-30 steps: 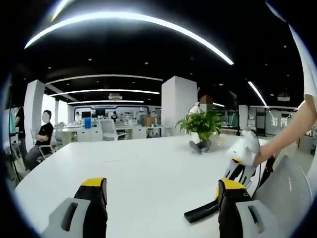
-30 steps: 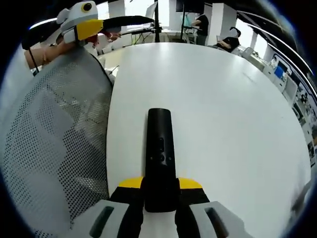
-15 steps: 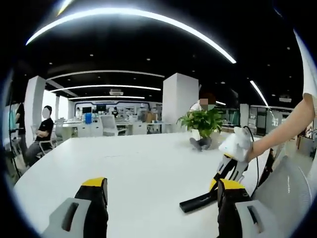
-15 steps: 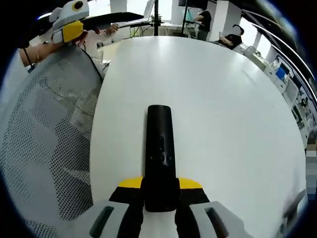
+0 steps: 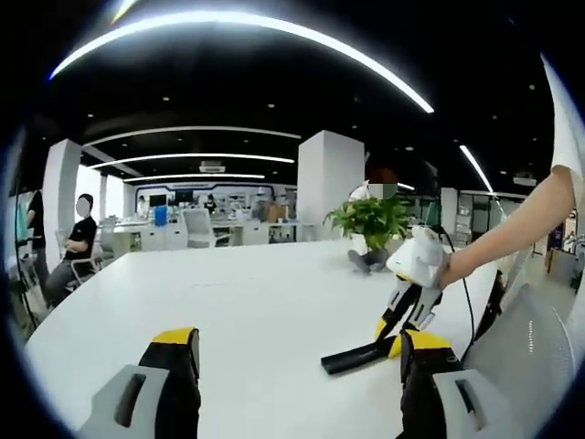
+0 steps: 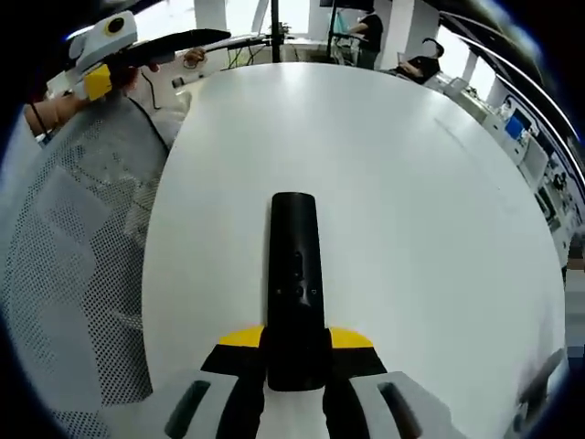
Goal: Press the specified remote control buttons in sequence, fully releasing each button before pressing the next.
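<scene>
Remote control (image 6: 293, 283): a slim black bar with a few small buttons midway along its top face. In the right gripper view it points straight ahead from between the jaws, its near end caught between them and its far end out over the worktop. In the left gripper view the same remote (image 5: 355, 357) shows as a dark bar slanting low over the white surface (whether it touches the surface cannot be told).

Right gripper (image 6: 294, 352): jaws pinching the near end of the remote control, yellow-topped pads pressed to both of its sides. In the left gripper view it (image 5: 395, 329) comes in from the right, its white body above, gripped by a hand (image 5: 454, 267) on a bare forearm.

Left gripper (image 5: 297, 361): jaws spread wide with nothing between them, black with yellow tips, rising from the bottom of its own view above the worktop. In the right gripper view it (image 6: 99, 62) sits at the upper left, white with a yellow part, well apart from the remote control.

Worktop (image 6: 384, 183): a large white rounded surface, bare around the remote.

Mesh chair back (image 6: 64, 265): pale grey, just beside the worktop's left edge in the right gripper view.

Potted plant (image 5: 373, 229): green leaves in a dark pot, standing at the far side of the worktop.

Seated person (image 5: 75, 261): in dark clothes on a chair at the left (beyond the worktop's edge).
</scene>
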A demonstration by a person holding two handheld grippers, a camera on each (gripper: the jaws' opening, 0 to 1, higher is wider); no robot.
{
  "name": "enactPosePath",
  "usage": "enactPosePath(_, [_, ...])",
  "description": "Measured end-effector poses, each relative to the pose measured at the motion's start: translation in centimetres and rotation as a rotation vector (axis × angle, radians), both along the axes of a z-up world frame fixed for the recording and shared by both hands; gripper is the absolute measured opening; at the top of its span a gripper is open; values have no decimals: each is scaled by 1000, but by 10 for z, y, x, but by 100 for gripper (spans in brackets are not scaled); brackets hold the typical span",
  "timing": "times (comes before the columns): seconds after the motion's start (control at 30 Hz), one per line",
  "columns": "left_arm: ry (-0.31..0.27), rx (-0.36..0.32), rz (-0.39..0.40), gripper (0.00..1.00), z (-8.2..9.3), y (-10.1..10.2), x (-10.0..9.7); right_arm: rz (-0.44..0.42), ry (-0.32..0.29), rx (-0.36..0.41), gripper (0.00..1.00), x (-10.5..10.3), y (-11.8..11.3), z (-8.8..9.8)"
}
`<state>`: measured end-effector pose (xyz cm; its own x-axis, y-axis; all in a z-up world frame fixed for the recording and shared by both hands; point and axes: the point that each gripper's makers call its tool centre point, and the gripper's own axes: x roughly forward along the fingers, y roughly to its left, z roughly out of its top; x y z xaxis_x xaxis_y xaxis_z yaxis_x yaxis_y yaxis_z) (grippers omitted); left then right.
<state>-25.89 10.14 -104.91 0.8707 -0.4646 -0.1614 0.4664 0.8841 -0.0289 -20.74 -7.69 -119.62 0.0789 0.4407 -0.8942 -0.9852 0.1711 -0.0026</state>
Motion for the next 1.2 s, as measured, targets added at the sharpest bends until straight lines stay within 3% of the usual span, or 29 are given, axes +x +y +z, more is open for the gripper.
enactPosePath(0.77, [5,6,6,93,-1,2,1,-30,12,-9,21,34,-3,0])
enactPosePath(1.2, [11,24,2,92,-3,2,1,-60,13,-14,21,64,-5,-1])
